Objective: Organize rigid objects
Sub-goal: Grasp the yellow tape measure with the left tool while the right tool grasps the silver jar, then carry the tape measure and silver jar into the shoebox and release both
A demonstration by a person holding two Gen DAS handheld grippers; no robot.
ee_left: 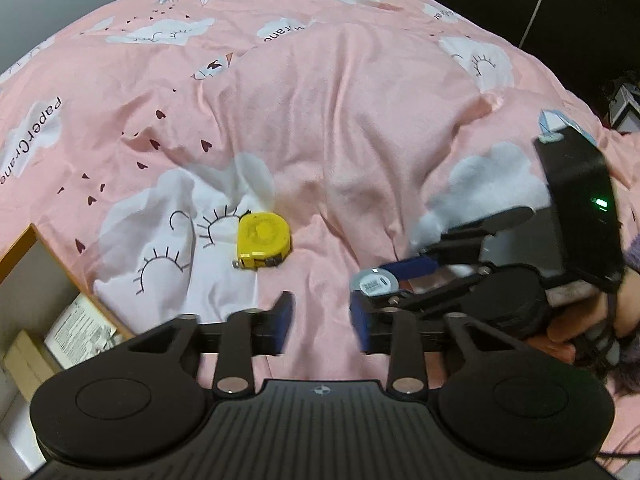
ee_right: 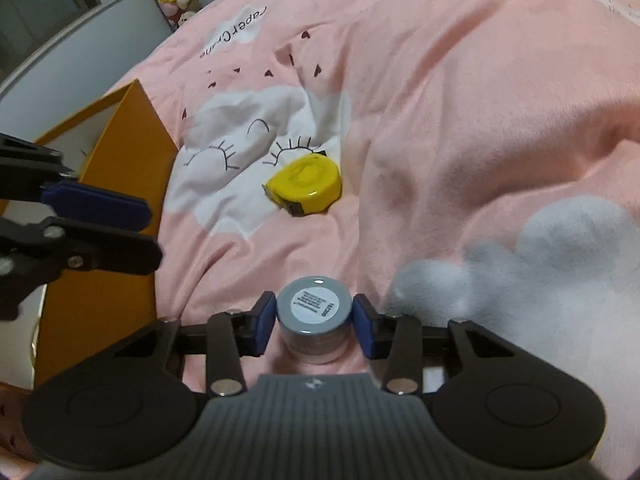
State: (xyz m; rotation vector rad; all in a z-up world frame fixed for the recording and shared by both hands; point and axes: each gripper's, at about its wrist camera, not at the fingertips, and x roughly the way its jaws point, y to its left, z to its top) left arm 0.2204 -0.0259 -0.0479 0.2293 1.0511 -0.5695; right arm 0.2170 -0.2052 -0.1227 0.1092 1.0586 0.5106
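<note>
On the pink duvet (ee_right: 460,92), your right gripper (ee_right: 314,322) has its 2 pads clamped on the small grey jar (ee_right: 314,306); lift straight. Left gripper (ee_left: 322,322) gapes empty short of the yellow tape measure (ee_left: 262,246)

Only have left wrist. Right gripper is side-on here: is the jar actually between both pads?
Observer: Yes. Right wrist shows the jar centred in the right gripper, blue pads seemingly against both sides of its grey lid.
Operator: Off the bed?
Observer: Doesn't look it; its clear body seems to rest on the pink bedspread.
Operator: Box side?
Observer: The orange box wall stands left of the jar, with the left gripper in front of it.
</note>
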